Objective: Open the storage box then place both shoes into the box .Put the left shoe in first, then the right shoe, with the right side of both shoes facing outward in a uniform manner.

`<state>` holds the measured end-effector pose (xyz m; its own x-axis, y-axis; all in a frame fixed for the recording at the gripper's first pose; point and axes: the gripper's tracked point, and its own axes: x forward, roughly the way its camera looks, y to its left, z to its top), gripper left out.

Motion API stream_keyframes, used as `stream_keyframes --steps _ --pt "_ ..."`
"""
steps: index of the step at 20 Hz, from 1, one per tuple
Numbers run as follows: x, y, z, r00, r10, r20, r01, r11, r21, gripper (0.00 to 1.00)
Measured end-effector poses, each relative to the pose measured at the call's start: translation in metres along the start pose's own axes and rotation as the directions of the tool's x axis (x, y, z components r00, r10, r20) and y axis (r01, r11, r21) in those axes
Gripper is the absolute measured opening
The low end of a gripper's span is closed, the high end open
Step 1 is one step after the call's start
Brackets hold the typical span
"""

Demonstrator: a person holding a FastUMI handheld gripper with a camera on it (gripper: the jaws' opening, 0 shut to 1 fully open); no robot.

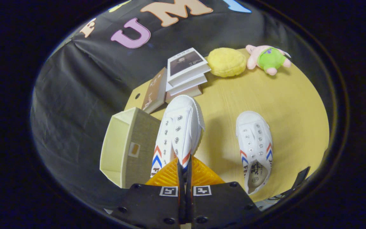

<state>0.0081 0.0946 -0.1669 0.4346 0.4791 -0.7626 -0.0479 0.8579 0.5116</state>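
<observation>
The held shoe (179,130) hangs from the gripper (184,167), whose fingers are pressed together on the shoe's rear collar, toe pointing away, lifted clear of the table (291,105). The grip at the heel end appears chosen so the toe can lead into the opening. Just beside it, on its left, stands the storage box (124,146) — already open, its pale interior exposed and seemingly empty, so judged by position this is the first shoe on its way in. The second shoe (255,146) lies flat on the table well to the right, opening toward the gripper, within easy reach for the following step. Beyond the held shoe sits a stack of books (184,71), and farther back a yellow cushion (227,62) and a plush toy (268,58) — none obstructing the path to the box.
</observation>
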Motion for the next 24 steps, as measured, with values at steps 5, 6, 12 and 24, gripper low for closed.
stream_keyframes --steps 5,6,12,24 --pt "-0.014 0.065 0.018 0.996 0.079 0.046 -0.079 0.997 0.01 0.04" --pt "-0.014 0.075 0.019 0.995 0.086 0.052 -0.086 0.996 0.004 0.04" --pt "0.009 0.136 0.008 0.991 0.128 0.037 -0.127 0.992 -0.026 0.04" --pt "0.101 0.209 -0.046 0.991 0.111 -0.079 -0.116 0.992 -0.05 0.04"
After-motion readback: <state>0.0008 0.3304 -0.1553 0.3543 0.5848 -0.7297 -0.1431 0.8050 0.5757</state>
